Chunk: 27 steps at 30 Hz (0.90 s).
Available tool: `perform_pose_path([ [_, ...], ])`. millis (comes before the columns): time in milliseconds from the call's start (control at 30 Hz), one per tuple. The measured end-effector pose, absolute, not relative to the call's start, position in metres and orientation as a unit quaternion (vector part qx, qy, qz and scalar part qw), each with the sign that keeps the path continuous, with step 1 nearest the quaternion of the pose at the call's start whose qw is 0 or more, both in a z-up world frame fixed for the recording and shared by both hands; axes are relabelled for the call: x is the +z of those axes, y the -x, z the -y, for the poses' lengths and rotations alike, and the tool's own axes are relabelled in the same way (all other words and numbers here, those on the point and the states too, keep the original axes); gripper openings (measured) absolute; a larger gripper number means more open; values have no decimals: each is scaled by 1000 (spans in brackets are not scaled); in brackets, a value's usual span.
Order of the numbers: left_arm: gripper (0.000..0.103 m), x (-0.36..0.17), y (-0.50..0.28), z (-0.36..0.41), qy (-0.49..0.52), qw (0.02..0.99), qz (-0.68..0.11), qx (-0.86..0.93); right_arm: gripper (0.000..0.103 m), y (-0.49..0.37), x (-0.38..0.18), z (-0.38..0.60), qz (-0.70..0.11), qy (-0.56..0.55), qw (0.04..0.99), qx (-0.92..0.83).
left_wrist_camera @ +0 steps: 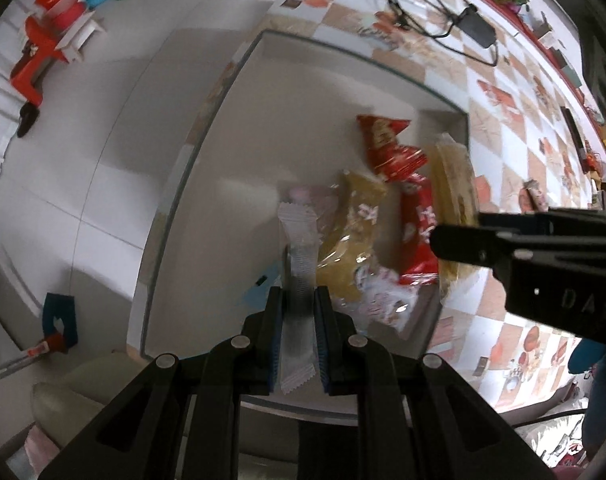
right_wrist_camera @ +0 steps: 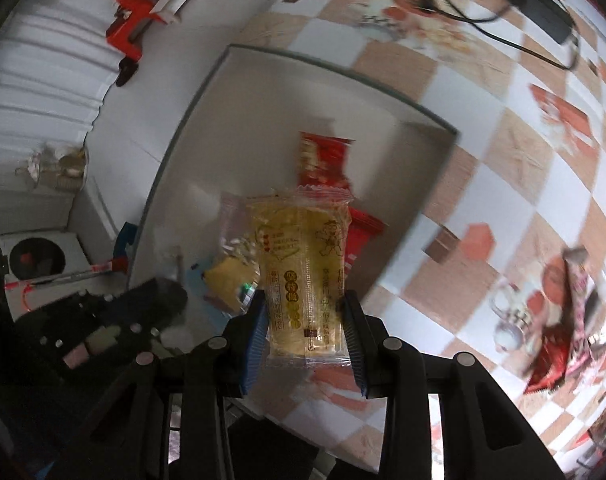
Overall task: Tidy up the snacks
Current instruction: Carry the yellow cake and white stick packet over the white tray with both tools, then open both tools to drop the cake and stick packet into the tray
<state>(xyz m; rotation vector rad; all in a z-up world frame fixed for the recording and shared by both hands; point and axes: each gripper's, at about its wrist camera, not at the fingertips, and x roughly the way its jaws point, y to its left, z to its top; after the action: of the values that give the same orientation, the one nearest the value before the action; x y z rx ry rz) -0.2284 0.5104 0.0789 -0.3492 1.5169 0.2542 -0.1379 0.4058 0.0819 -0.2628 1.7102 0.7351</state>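
Over white tray (left_wrist_camera: pixel 239 92), downward-pointing left gripper (left_wrist_camera: pixel 298 300) clenches white sachet (left_wrist_camera: pixel 299 248), right gripper (right_wrist_camera: pixel 306 308) yellow packet (right_wrist_camera: pixel 303 248).

A slim white sachet (left_wrist_camera: pixel 299 280) hangs upright at lower centre of the left view; a clear yellow cake packet (right_wrist_camera: pixel 303 280) stands centre right view; red packets (left_wrist_camera: pixel 391 152) lie in the tray (left_wrist_camera: pixel 231 92) behind.

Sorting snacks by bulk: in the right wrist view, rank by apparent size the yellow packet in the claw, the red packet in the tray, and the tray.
1. The tray, clearly largest.
2. The yellow packet, though it hangs nearest the camera in the right claw, which inflates it.
3. The red packet, partly hidden, so its place below the yellow one is unsure.
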Motion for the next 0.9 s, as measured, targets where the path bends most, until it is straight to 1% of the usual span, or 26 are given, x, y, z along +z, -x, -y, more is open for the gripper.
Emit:
perform_pose_path([
  [200,17,71,233,-512,159,697,-691,110,38,147,68,-429,-747,117,571,319],
  [400,17,65,238,-510,149,690,-699,117,38,153,65,-429,-751,125,567,316],
  [467,20,64,239,-509,145,687,-703,119,40,151,65,-432,-752,124,565,315],
  [500,28,64,240,-509,144,686,-703,120,50,150,66,-429,-754,123,564,313],
  [533,42,65,240,-508,143,685,-704,121,55,149,67,-428,-754,121,565,312],
  [600,61,67,241,-507,137,687,-703,126,55,149,69,-424,-753,118,569,310],
  [633,64,68,241,-506,136,689,-700,128,55,149,69,-421,-754,117,569,308],
  [667,65,69,241,-505,135,690,-700,127,55,149,69,-420,-755,117,568,306],
  [733,70,70,240,-502,132,689,-701,127,56,147,69,-412,-757,115,570,299],
  [767,70,71,240,-501,131,689,-701,127,67,147,69,-407,-758,114,572,293],
  [800,71,72,239,-499,130,690,-701,126,88,146,69,-403,-758,113,574,287],
  [833,71,72,236,-497,128,690,-701,124,96,144,69,-397,-758,111,580,278],
  [900,74,74,233,-491,123,691,-702,122,96,141,69,-385,-757,102,587,268],
])
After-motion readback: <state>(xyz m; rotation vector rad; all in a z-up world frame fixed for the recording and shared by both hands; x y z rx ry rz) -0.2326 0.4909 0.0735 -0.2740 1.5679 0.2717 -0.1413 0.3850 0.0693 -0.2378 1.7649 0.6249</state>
